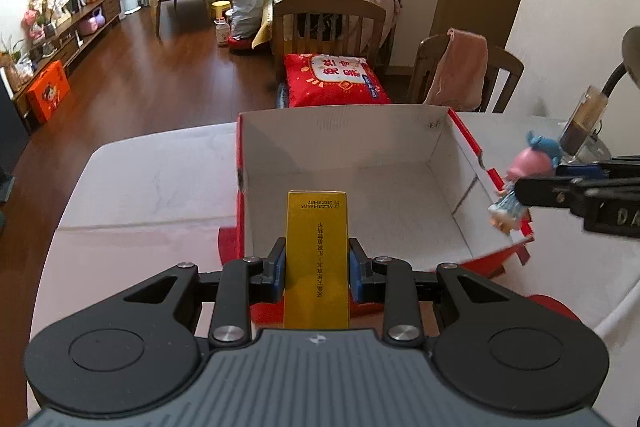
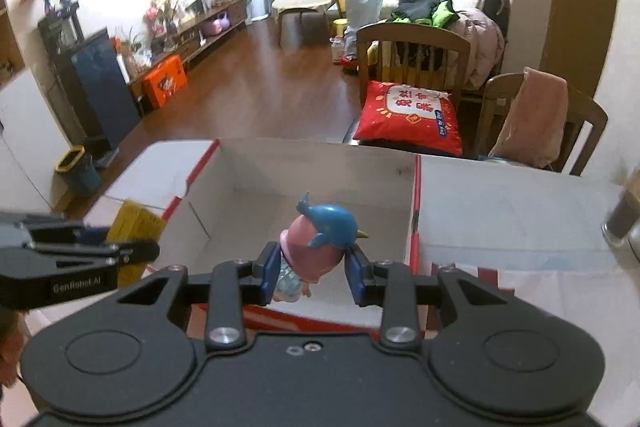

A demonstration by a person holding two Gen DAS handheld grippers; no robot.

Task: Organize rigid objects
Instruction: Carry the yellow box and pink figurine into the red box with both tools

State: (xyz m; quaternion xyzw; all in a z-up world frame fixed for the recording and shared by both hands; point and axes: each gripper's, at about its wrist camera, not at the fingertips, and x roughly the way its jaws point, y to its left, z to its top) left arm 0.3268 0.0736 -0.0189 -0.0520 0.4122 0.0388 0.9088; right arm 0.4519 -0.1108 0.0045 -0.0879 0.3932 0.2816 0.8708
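My left gripper (image 1: 317, 267) is shut on a yellow rectangular box (image 1: 317, 251) and holds it over the near edge of an open red cardboard box with a white inside (image 1: 360, 155). My right gripper (image 2: 313, 269) is shut on a pink doll figurine with a blue whale hat (image 2: 320, 231), held over the same red box (image 2: 320, 167). The figurine also shows in the left wrist view (image 1: 520, 179) at the box's right wall. The yellow box shows in the right wrist view (image 2: 134, 223) at the box's left side. The red box holds nothing visible.
The red box stands on a white table (image 1: 152, 179). Two wooden chairs (image 1: 328, 23) stand beyond the table; one carries a red cushion (image 1: 336, 79), the other a pink cloth (image 1: 460, 67). A phone on a stand (image 1: 584, 123) is at the right.
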